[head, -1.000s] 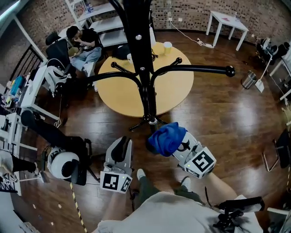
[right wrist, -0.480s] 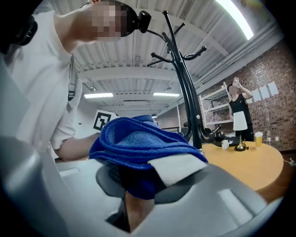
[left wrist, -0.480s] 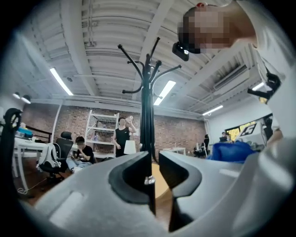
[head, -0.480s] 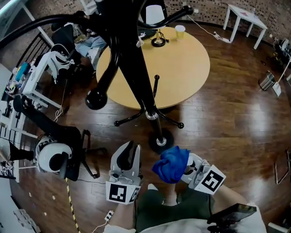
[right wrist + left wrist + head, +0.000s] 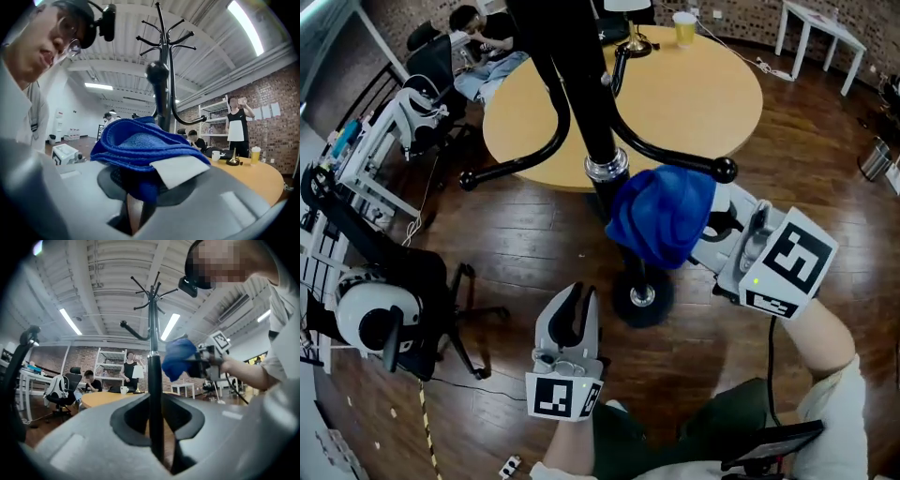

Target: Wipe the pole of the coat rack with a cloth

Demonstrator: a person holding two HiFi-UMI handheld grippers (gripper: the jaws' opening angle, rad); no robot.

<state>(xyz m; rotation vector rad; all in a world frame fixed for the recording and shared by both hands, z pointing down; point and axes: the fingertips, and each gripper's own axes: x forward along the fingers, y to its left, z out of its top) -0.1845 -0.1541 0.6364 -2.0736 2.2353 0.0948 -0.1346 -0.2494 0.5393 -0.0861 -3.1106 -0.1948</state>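
The black coat rack stands tall in front of the round yellow worktop. The right gripper reaches in from the right, its jaws clamped on the bunched blue cloth. It has lifted from down by the base a second ago, and the cloth is now hard against the pole just under the metal collar. The left gripper hangs low near the base, pointing forward, its jaws together on nothing.

hook arm beside cloth, table behind, open floor rt
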